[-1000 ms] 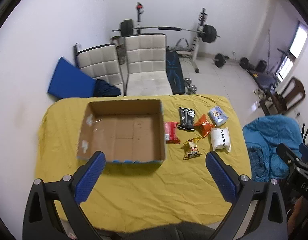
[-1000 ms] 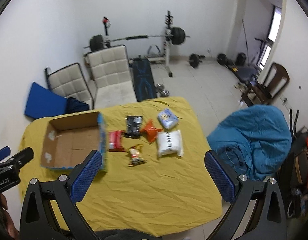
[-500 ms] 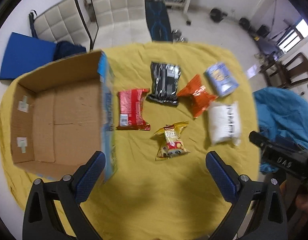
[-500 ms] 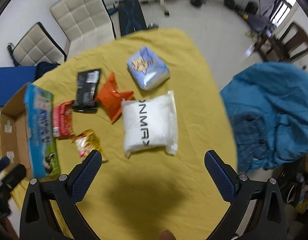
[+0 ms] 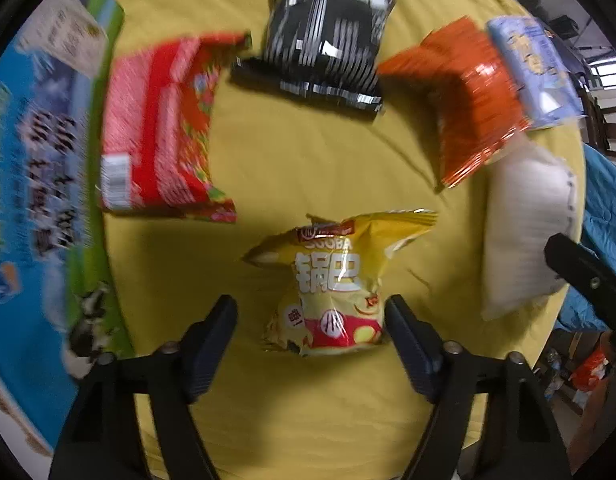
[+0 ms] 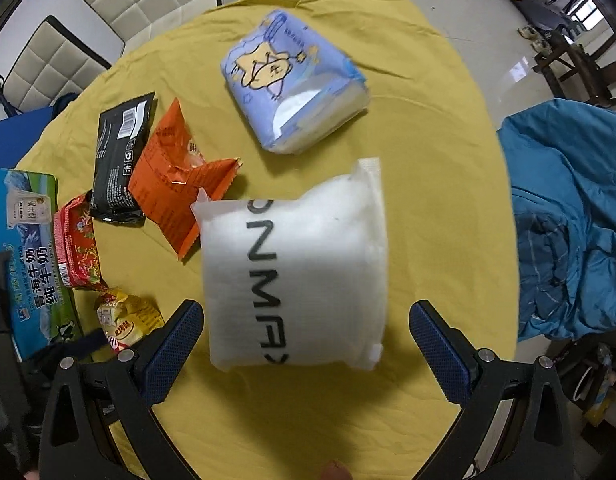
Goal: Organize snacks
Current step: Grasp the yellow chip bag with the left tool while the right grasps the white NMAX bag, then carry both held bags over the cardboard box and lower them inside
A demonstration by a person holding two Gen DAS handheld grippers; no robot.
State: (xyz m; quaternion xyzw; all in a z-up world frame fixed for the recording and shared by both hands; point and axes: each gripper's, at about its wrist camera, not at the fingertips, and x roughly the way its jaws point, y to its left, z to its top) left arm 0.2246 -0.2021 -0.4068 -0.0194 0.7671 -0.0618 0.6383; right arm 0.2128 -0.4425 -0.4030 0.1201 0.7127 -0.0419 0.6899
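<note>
**Over the yellow tabletop: two claws, two packets lined up**

Between the spread fingers of the left claw (image 5: 309, 330) the yellow snack bag (image 5: 331, 280) is lying flat on the tabletop (image 5: 308, 160), its lower end sitting in the gap, right finger nearly touching the bag's edge, left finger a little apart. Bag's long axis is running straight ahead, along the fingers; crimped top pointing away from the claw. Nothing gripped yet on this side.

Right claw (image 6: 306, 342) is also standing wide open, framing the near end of the white pillow pack (image 6: 294, 268). Pack's long axis is likewise running away from the claw, lettering reading along that line; near short edge lying between the fingers, left pad close beside it, right pad clear.

Judgement: each claw is nearer its own packet, so each grasp is turning on closing across the short width. White pack looking soft and bulky, likely to squash.

Other items waiting beyond: red packet (image 5: 164, 128), black packet (image 5: 327, 32), orange packet (image 5: 463, 96), blue-purple pack (image 6: 294, 80). Printed carton (image 5: 40, 184) is standing just left of the red packet, well within reach of the left claw — probably the drop point.
</note>
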